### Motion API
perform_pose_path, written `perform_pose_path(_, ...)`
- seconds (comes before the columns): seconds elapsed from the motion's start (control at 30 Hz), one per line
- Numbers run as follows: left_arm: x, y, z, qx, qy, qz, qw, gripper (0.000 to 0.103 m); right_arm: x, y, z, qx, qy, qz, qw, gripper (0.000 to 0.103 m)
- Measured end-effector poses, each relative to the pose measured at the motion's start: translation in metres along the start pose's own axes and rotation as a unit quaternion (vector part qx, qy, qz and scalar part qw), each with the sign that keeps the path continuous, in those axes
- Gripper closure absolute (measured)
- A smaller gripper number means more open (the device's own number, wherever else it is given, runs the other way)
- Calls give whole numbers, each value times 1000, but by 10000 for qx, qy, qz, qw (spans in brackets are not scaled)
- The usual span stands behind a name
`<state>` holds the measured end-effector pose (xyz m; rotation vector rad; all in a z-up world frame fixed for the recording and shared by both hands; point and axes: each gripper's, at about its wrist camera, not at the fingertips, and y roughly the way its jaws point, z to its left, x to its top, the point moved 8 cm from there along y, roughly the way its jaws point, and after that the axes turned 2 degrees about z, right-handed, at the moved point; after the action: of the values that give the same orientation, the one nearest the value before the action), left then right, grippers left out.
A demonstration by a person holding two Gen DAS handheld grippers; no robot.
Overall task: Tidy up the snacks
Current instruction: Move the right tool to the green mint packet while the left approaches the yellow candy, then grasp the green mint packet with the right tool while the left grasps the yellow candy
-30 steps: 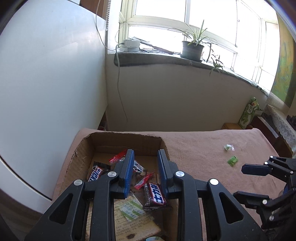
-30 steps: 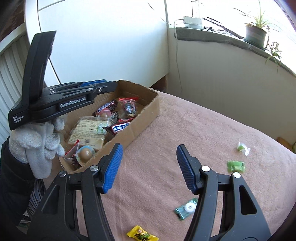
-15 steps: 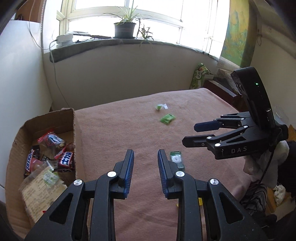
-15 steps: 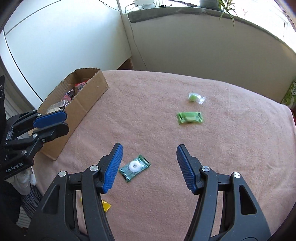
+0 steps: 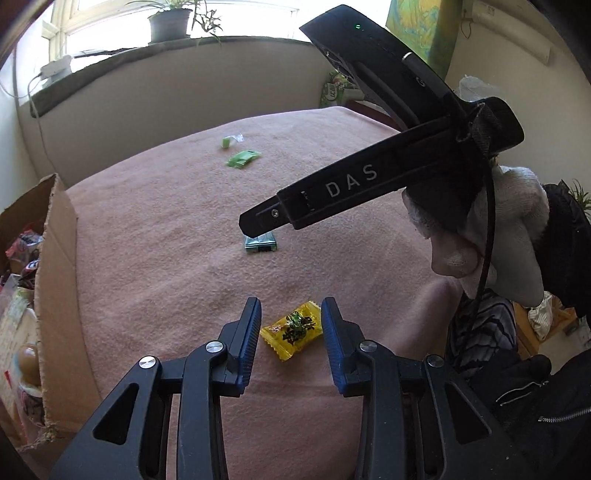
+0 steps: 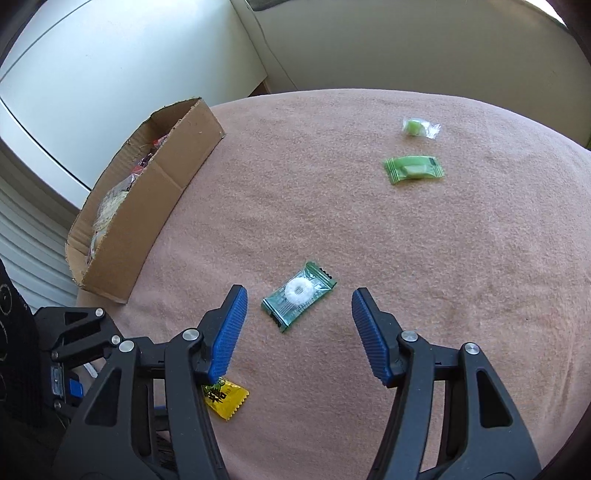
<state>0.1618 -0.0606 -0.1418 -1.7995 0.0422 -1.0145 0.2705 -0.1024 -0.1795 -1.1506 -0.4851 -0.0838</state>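
Note:
A yellow wrapped candy (image 5: pixel 293 329) lies on the pink blanket (image 5: pixel 166 240) between the fingertips of my open left gripper (image 5: pixel 290 314); it also shows in the right wrist view (image 6: pixel 226 398). A dark green wrapped ring mint (image 6: pixel 299 293) lies just ahead of my open right gripper (image 6: pixel 299 306); in the left wrist view the mint (image 5: pixel 260 244) is partly hidden under the right gripper's body (image 5: pixel 369 177). A light green wrapped candy (image 6: pixel 413 169) and a small clear-wrapped green candy (image 6: pixel 419 127) lie farther back. The cardboard box (image 6: pixel 147 199) holding snacks stands at the left.
The blanket's front edge drops off near both grippers. A white cabinet (image 6: pixel 110 74) stands behind the box. A windowsill with a potted plant (image 5: pixel 170 22) runs along the back wall. The gloved hand (image 5: pixel 491 236) holds the right gripper.
My left gripper swung from over the box to the blanket's front and opened wider around the yellow candy. My right gripper moved down and forward to the ring mint.

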Motion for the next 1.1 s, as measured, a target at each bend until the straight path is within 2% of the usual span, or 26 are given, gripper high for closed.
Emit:
perform_pose_path(0.2,-4,12,-9,141,338,129,9992,71,0,15,11,-57,-110,142,9998,49)
perform_pose_path(0.33,-8,23,-6,247,343,235,9988,69,3,22,13,-211,-215,127,9995,52)
perform_pose_path(0.47,-7,26,-2,306,327,257,9987,68,4,26,16,-597,-583,105,9965,64)
perform_pose_path(0.57,-6,23,-2,194,310,249,9990,68,3,27,14,-842,-813,123,9930,70)
perform_pose_path(0.67,-4,20,0,61,267,241,9993,68,4,26,10,-879,-810,140,9927,70)
perform_pose_path(0.77,-5,20,-2,33,264,246,9993,61,4,24,5,-946,-851,148,9918,73)
perform_pose_path(0.83,-5,18,-5,-15,255,204,9995,61,3,22,3,-938,-817,138,9921,73)
perform_pose_path(1.1,-11,30,-13,223,572,287,9977,61,6,24,3,-949,-820,129,9920,73)
